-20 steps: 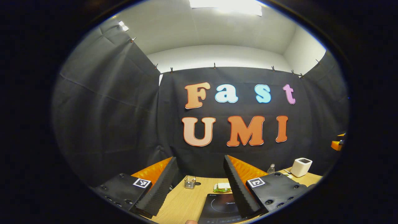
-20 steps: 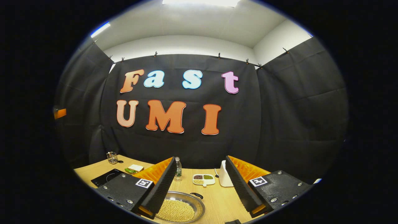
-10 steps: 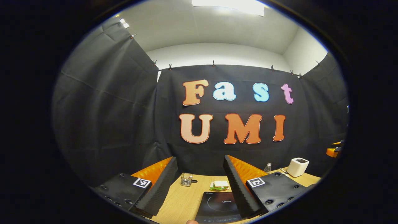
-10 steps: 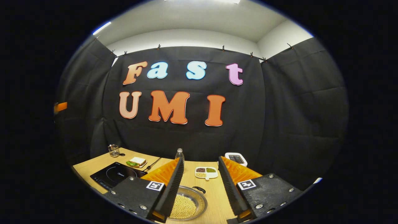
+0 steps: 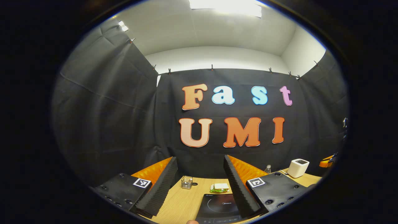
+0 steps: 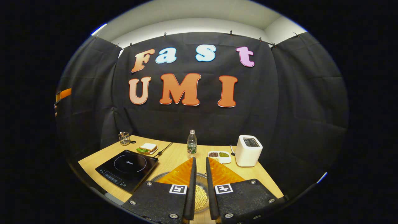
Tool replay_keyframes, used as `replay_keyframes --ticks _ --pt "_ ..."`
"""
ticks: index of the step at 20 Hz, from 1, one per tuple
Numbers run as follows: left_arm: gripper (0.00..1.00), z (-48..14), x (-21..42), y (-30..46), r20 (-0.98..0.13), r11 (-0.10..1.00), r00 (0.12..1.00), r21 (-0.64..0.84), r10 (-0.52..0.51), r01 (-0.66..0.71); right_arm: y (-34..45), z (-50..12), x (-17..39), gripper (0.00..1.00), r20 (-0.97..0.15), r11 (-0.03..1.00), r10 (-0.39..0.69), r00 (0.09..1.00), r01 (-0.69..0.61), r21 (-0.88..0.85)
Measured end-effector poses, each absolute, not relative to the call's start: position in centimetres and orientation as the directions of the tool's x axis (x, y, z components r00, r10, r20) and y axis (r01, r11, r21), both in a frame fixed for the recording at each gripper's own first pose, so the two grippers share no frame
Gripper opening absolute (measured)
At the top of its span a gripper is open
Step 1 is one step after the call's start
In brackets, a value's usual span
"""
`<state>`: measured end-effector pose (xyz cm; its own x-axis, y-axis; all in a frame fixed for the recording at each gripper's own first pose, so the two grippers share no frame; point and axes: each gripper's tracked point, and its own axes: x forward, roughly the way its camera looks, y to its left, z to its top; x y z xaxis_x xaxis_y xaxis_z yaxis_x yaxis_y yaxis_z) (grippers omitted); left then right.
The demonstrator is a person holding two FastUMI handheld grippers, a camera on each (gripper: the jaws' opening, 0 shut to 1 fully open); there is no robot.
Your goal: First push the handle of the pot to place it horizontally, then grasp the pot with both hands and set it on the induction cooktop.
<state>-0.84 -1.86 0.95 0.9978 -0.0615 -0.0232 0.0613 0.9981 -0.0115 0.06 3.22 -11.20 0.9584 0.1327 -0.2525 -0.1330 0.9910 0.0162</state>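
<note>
In the right gripper view, the right gripper (image 6: 199, 186) is seen with its jaws nearly pressed together, a thin gap left between them and nothing pinched. Just beyond and below them the pot (image 6: 200, 196) is seen on the desk (image 6: 264, 179), pale beans inside; its handle cannot be made out. The cooktop (image 6: 127, 169) lies to the left of the pot, apart from it. Farther back a sandwich (image 6: 147, 148), a glass (image 6: 124, 138), a bottle (image 6: 192, 144), a divided dish (image 6: 219, 156) and a toaster (image 6: 248, 150) are ranged before the black cloth wall.

In the left gripper view, the left gripper (image 5: 199, 189) is held with jaws spread wide and empty above the desk, the cooktop (image 5: 219, 207) lying between and beyond them.
</note>
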Motion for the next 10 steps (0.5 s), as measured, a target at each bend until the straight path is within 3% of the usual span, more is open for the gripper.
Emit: replay_keyframes --ticks 6,10 --pt "0.97 0.4 -0.8 -2.5 -0.044 0.996 0.996 -0.024 -0.082 0.081 5.2 -15.5 -1.5 0.0 -0.347 0.981 0.196 0.917 -0.178 0.083" --pt "0.97 -0.4 -0.5 -2.1 -0.056 0.997 0.996 -0.021 -0.075 0.074 6.0 -18.4 -3.4 0.0 -0.391 0.978 0.209 0.896 -0.202 0.06"
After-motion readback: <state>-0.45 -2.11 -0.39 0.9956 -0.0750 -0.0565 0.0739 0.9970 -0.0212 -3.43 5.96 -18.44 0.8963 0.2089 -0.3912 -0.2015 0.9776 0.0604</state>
